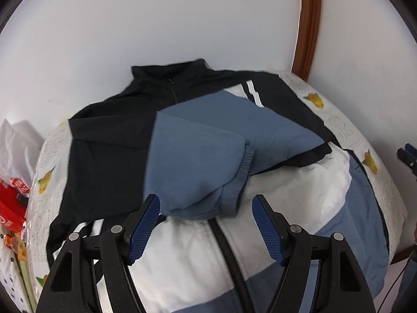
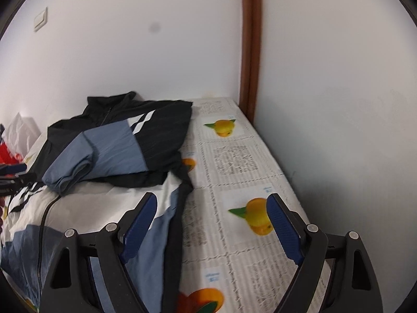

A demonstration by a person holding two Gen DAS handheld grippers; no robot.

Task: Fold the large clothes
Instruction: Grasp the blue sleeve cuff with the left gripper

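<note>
The left gripper hangs above the near part of the jacket with its jaws spread wide and nothing between the blue pads; the folded blue sleeve lies just beyond and below the fingertips, whether touching them cannot be told. The right gripper is likewise open and empty: its left finger stands over the jacket's right edge, its right finger over the bare tablecloth. The jacket lies zipper-side up on the desk, which is covered by a white cloth printed with yellow fruit pictures. Nearest the grippers is the white and blue lower body with the black zipper running along it. Past that, both blue sleeves are folded inward across the chest, the cuff of one lying on the other. Farther on, the black upper body carries two white stripes on the shoulder, and the black collar rests close to the white wall. A brown vertical strip runs down the wall corner behind the desk's far right end. At the left edge of the left wrist view, a red package and a white bag sit beside the desk.
</note>
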